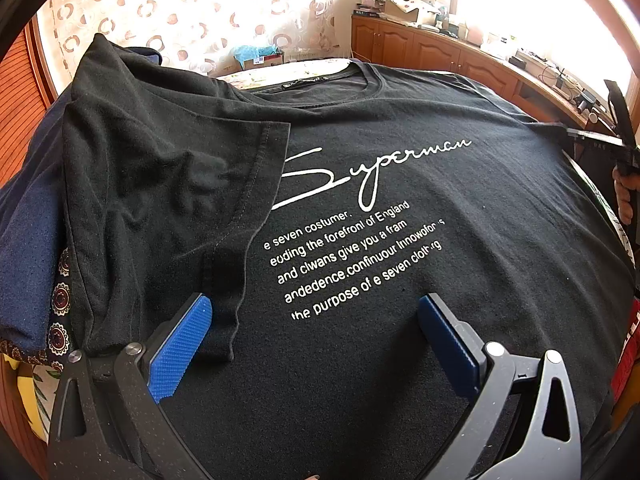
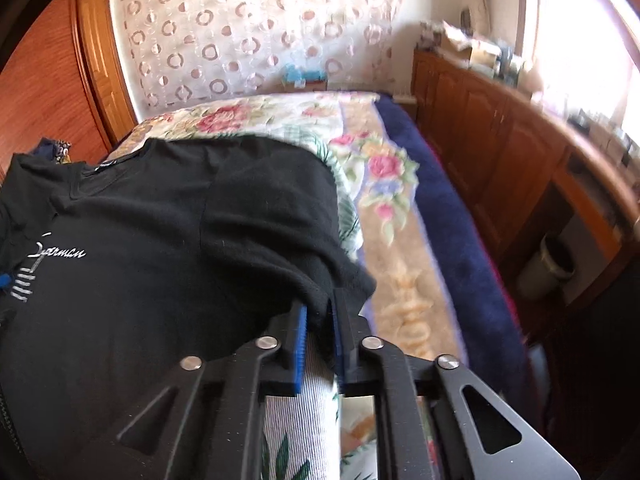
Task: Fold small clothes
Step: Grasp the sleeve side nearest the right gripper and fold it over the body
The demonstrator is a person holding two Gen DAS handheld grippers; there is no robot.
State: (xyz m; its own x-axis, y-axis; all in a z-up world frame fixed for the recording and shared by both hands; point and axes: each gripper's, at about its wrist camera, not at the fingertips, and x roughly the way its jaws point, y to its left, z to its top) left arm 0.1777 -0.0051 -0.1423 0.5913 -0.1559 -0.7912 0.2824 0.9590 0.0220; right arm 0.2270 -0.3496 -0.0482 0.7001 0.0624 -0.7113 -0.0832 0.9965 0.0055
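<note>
**Right wrist view: sleeve edge pinched, second side fold about to begin**

Right wrist view shows the right gripper (image 2: 318, 334) with its two blue pads nearly together, clamped on a bunched edge of the black T-shirt (image 2: 160, 240). The cloth runs up and leftward from the fingertips. Beyond and to the right of them lies the floral bedspread (image 2: 380, 168) the shirt rests on.

In the left wrist view, the left gripper (image 1: 316, 344) has its blue-padded fingers spread wide apart, holding nothing and poised over the shirt's front. Just beyond the left-hand finger, one sleeve (image 1: 172, 168) is already folded in over the chest.

The step in hand appears to be the second side fold. The next move likely calls for carrying the pinched edge across toward the middle, to mirror the folded sleeve, keeping the fabric taut without dragging the whole shirt.

Readable print lies ahead of the open fingers: "Superman" (image 1: 372, 168) in white script, then partly garbled lines including "seven costumer", "the forefront of England" and "the purpose of e seven". The neck label (image 1: 302, 82) is too small to read.
</note>
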